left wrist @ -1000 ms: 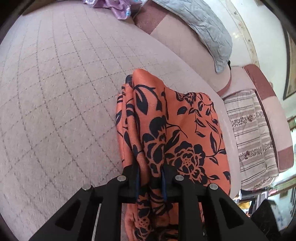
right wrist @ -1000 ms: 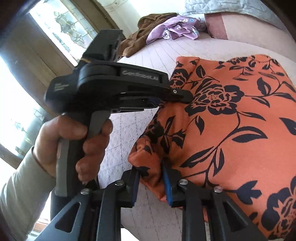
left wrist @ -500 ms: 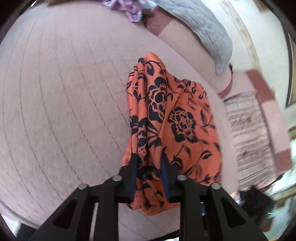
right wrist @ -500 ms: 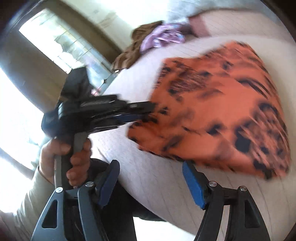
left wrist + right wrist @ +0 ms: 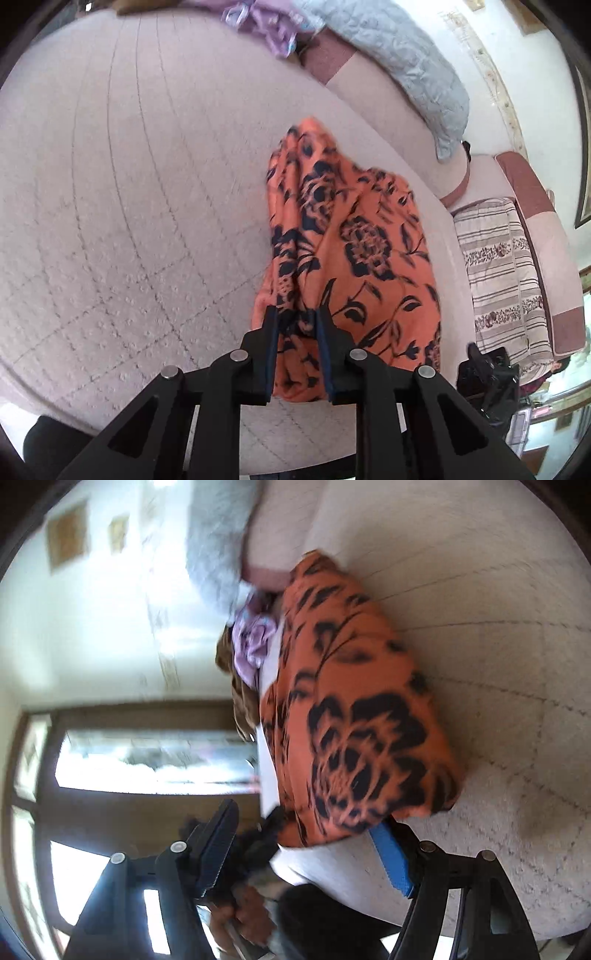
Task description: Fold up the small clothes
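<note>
An orange garment with a black flower print (image 5: 354, 251) lies folded on the pale quilted sofa seat (image 5: 129, 184). My left gripper (image 5: 297, 317) is shut on the garment's near edge, with cloth bunched between the blue pads. In the right wrist view the same garment (image 5: 351, 716) lies on the seat (image 5: 517, 664), tilted and blurred by motion. My right gripper (image 5: 314, 834) is open and empty, its jaws wide apart just short of the garment's near edge. The left gripper's body (image 5: 258, 845) shows dark below the cloth.
A grey quilted pillow (image 5: 399, 62) rests on the sofa back. Purple clothes (image 5: 266, 29) lie at the far end of the seat. A striped cloth (image 5: 498, 273) covers the seat to the right. A window (image 5: 147, 753) is at left in the right wrist view.
My right gripper let go of the garment, opened wide and rolled sideways. My left gripper stayed shut on the cloth and drew back, so the garment looks farther away.
</note>
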### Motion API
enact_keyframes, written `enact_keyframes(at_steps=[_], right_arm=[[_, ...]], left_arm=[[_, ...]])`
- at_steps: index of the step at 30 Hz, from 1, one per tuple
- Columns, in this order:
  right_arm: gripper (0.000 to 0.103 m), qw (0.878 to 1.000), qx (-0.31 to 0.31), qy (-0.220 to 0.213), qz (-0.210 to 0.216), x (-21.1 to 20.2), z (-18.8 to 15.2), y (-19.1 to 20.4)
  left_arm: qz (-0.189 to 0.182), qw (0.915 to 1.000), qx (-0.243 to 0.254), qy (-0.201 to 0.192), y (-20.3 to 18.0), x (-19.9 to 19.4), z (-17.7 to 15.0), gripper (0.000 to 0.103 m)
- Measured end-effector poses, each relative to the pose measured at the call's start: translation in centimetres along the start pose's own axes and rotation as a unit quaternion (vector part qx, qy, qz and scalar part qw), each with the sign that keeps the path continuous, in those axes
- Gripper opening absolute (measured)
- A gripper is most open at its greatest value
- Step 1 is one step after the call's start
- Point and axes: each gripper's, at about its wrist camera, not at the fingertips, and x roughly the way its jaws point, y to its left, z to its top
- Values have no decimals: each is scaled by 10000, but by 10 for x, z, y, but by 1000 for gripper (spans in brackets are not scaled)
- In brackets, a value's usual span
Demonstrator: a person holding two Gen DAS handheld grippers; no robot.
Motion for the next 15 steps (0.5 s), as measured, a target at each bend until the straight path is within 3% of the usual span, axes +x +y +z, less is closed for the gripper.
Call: enact_keyframes(at_steps=[3, 5, 7, 8, 9, 10, 11, 15], right_arm=[[75, 9989, 380, -217, 149, -6, 8, -10], [75, 9978, 562, -290, 206, -9, 11, -14], [75, 9970, 660, -312, 254, -9, 13, -15], [72, 9973, 615, -316, 250, -9, 12, -13], [60, 9978, 515, -350, 213, -10, 13, -10], [50, 9984, 393, -379, 147, -10, 13, -6], [30, 9990, 208, -398, 25, -12, 14, 0], [28, 9950, -362, -527, -770, -18, 19, 13]], left_arm=[[70, 9985, 345, -414, -26, -22, 3, 22], [163, 9964, 633, -545, -44, -23, 8, 40], [389, 9950, 808, -443, -50, -8, 13, 42], [486, 9954, 766, -315, -48, 3, 15, 38], [738, 9948, 694, -125, -42, 19, 15, 28], [968, 9930, 673, -7, -37, 29, 15, 7], [1003, 9933, 575, 54, -30, 37, 13, 9], [742, 9969, 233, -70, -15, 39, 9, 10]])
